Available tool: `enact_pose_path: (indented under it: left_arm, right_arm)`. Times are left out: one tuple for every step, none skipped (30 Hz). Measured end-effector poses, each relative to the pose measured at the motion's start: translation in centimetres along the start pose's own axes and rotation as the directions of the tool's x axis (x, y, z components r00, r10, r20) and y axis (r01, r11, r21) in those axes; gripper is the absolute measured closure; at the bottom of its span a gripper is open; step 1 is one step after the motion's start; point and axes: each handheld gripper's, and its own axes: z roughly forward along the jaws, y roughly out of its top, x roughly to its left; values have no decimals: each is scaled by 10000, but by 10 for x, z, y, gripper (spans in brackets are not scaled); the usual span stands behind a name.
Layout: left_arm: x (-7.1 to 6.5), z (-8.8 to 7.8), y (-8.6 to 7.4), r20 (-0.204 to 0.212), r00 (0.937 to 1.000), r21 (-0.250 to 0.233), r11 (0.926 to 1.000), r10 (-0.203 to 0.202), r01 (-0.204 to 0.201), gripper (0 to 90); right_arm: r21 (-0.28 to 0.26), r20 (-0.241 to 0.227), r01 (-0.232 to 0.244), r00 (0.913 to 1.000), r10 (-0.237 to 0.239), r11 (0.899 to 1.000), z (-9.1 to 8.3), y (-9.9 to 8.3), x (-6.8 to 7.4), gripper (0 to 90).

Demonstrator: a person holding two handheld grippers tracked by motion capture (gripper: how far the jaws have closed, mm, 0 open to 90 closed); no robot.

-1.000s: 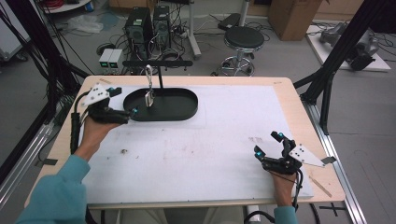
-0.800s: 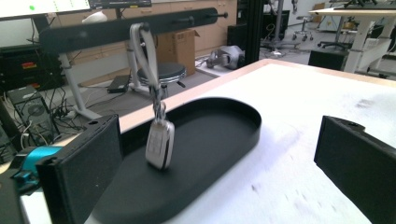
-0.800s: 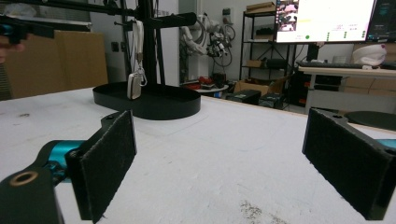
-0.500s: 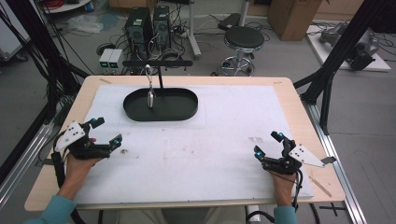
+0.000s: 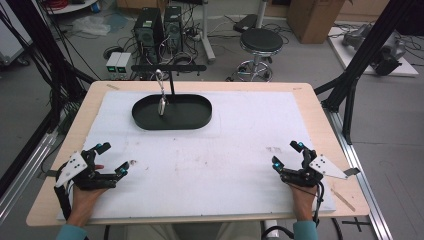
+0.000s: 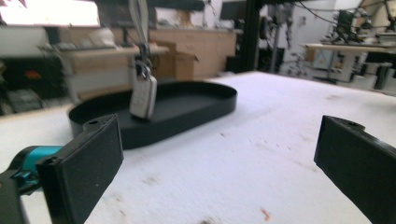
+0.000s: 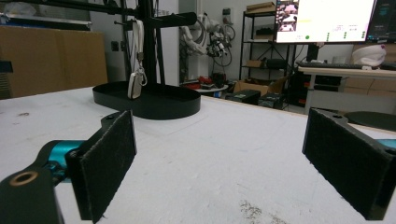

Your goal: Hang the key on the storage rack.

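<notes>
on the white table (image 5: 200,165), left gripper (image 5: 111,160) and right gripper (image 5: 287,156) rest low, jaws apart.

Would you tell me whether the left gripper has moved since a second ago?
Yes. The left gripper was beside the black tray; it has pulled back toward the person and now sits open near the table's front left corner.

Left gripper view: my right finger (image 6: 357,165) runs off the frame's edge; the small silver item (image 6: 143,95) hanging over the black tray (image 6: 187,109) is blurred, kind unclear. High view: my forearms are cut off at the bottom; desk (image 5: 320,107) smudges too small to identify.
</notes>
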Motion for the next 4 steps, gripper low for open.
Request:
enact_pose_path:
  left_arm:
    - [-1, -1, 0, -4, 9999, -98, 9999, 103, -103, 17]
    - [-1, -1, 0, -20, 9999, -98, 9999, 126, -126, 17]
    - [-1, -1, 0, -44, 10000, -69, 9999, 83, -83, 17]
    - [0, -1, 0, -35, 10000, -69, 9999, 78, -79, 17]
  right_arm:
    - [0, -4, 18, 10000, -18, 10000, 0, 0, 0, 92]
    - [-9, -11, 9, 10000, -9, 10000, 0, 0, 0, 92]
    - [8, -11, -25, 10000, 25, 10000, 0, 0, 0, 92]
    - [-2, -3, -10, 10000, 10, 10000, 0, 0, 0, 92]
